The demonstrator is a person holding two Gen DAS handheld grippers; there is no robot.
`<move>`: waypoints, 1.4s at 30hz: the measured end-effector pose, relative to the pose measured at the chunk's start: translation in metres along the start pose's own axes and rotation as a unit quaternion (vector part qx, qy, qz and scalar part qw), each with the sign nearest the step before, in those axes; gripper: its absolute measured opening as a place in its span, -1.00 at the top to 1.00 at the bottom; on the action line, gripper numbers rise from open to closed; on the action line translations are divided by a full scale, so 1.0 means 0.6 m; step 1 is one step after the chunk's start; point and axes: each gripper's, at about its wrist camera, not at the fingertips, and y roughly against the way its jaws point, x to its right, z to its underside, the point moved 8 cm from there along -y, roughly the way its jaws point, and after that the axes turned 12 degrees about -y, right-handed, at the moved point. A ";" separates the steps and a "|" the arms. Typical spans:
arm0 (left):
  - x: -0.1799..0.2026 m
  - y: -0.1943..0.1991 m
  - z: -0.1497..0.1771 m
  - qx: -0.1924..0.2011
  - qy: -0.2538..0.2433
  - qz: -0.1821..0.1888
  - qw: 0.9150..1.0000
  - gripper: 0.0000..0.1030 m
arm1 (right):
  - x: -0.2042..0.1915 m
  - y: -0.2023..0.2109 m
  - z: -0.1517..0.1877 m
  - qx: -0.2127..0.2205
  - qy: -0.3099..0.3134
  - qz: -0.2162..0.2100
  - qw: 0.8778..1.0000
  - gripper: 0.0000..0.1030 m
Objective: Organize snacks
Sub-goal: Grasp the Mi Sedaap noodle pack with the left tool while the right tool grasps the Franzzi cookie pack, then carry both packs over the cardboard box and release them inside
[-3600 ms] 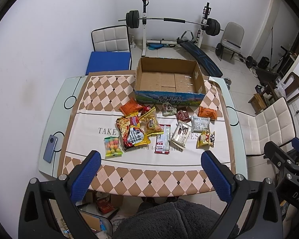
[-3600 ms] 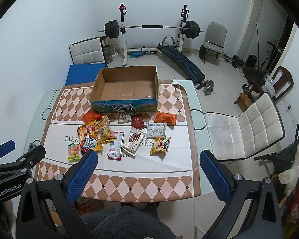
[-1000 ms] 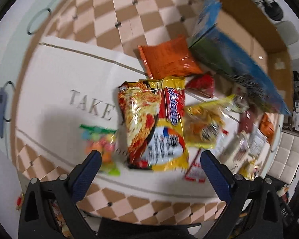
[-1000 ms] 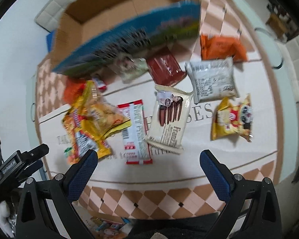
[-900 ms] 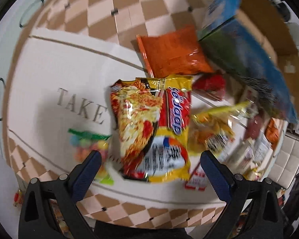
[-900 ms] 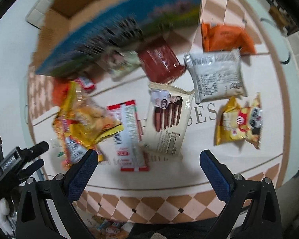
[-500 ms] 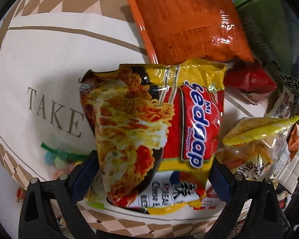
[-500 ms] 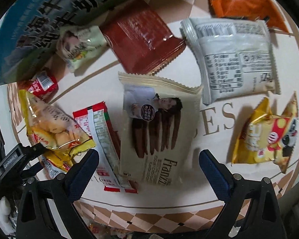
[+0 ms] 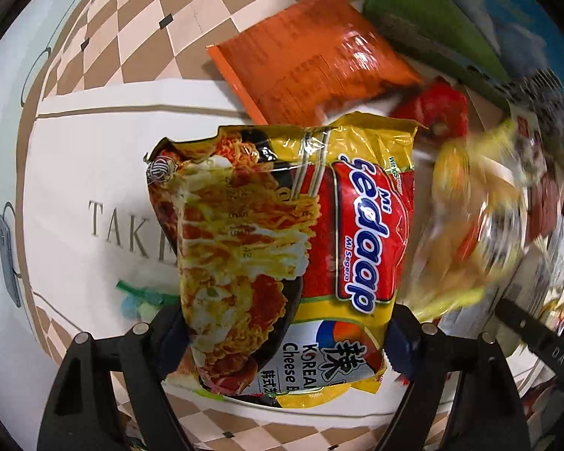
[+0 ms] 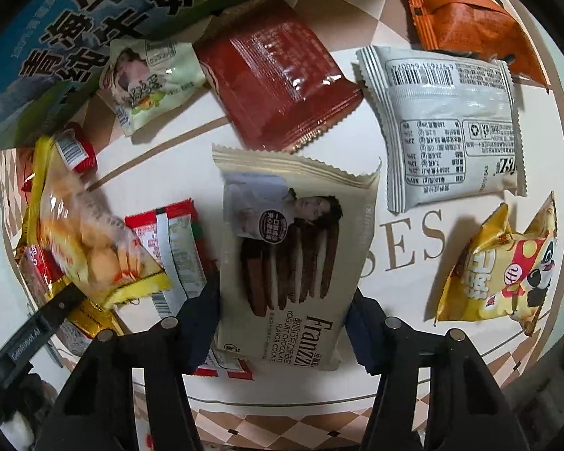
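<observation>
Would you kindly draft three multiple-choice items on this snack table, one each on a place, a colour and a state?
1. What lies between the left gripper's fingers?
A. the yellow noodle packet
B. a glass jar
C. a banana

2. What colour is the packet just beyond the cream cookie packet in the right wrist view?
A. purple
B. dark red
C. black

3. How does the grey-white packet lie?
A. standing on end
B. torn open
C. flat, barcode side up

Answers:
1 A: the noodle packet sits between both fingers.
2 B: the dark red packet touches the cookie packet's far edge.
3 C: its barcode and printed table face the camera.
</observation>
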 end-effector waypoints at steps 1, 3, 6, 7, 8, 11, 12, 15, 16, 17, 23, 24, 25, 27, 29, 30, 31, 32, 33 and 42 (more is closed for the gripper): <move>-0.001 0.003 -0.001 0.000 -0.001 -0.001 1.000 -0.63 | -0.004 -0.004 0.001 0.002 0.005 0.001 1.000 -0.20; -0.001 0.004 -0.002 0.004 -0.003 0.000 1.000 -0.63 | -0.011 -0.012 0.010 0.007 0.017 0.003 1.000 -0.20; -0.003 0.001 -0.005 0.009 -0.002 0.004 1.000 -0.63 | -0.032 -0.021 0.026 0.007 0.031 0.000 0.999 -0.19; -0.008 0.002 -0.011 0.011 -0.002 0.008 1.000 -0.63 | -0.037 -0.020 0.029 0.009 0.037 -0.001 0.999 -0.19; -0.005 0.004 -0.005 0.014 -0.002 0.012 1.000 -0.63 | -0.045 -0.020 0.033 0.012 0.044 -0.003 0.999 -0.19; -0.008 0.022 -0.005 0.028 -0.008 0.021 0.999 -0.63 | -0.060 -0.012 0.045 0.019 0.063 -0.011 0.998 -0.19; -0.004 0.029 -0.005 0.035 -0.013 0.024 0.999 -0.63 | -0.068 -0.005 0.049 0.022 0.071 -0.017 0.997 -0.19; 0.003 0.058 -0.011 0.063 -0.028 0.033 0.997 -0.63 | -0.094 0.018 0.055 0.037 0.094 -0.032 0.994 -0.19; 0.009 0.070 -0.017 0.073 -0.034 0.035 0.996 -0.63 | -0.102 0.027 0.058 0.041 0.100 -0.039 0.993 -0.19; 0.019 0.083 -0.025 0.085 -0.041 0.037 0.995 -0.63 | -0.107 0.036 0.061 0.044 0.105 -0.044 0.992 -0.19; 0.058 0.227 -0.127 0.152 -0.082 0.048 0.984 -0.63 | -0.136 0.144 0.064 0.078 0.132 -0.084 0.985 -0.19; 0.064 0.240 -0.148 0.163 -0.090 0.047 0.981 -0.63 | -0.133 0.172 0.059 0.086 0.133 -0.092 0.983 -0.19; 0.066 0.269 -0.159 0.172 -0.095 0.046 0.979 -0.63 | -0.111 0.206 0.046 0.091 0.134 -0.098 0.982 -0.19; 0.069 0.293 -0.206 0.185 -0.104 0.042 0.976 -0.63 | -0.098 0.250 0.019 0.111 0.136 -0.105 0.979 -0.19; 0.064 0.321 -0.247 0.191 -0.111 0.040 0.974 -0.63 | -0.084 0.293 -0.004 0.130 0.137 -0.106 0.976 -0.19; 0.063 0.328 -0.264 0.193 -0.114 0.040 0.974 -0.63 | -0.083 0.311 -0.023 0.139 0.137 -0.107 0.975 -0.19; 0.070 0.340 -0.275 0.194 -0.118 0.041 0.973 -0.63 | -0.082 0.323 -0.039 0.146 0.137 -0.107 0.974 -0.19; 0.070 0.338 -0.303 0.193 -0.120 0.041 0.973 -0.63 | -0.073 0.342 -0.052 0.152 0.137 -0.107 0.973 -0.19; 0.079 0.348 -0.312 0.192 -0.123 0.041 0.973 -0.63 | -0.077 0.352 -0.076 0.159 0.139 -0.106 0.972 -0.19; 0.149 0.349 -0.461 0.133 -0.125 0.068 0.981 -0.63 | -0.124 0.355 -0.231 0.147 0.160 -0.114 0.969 -0.19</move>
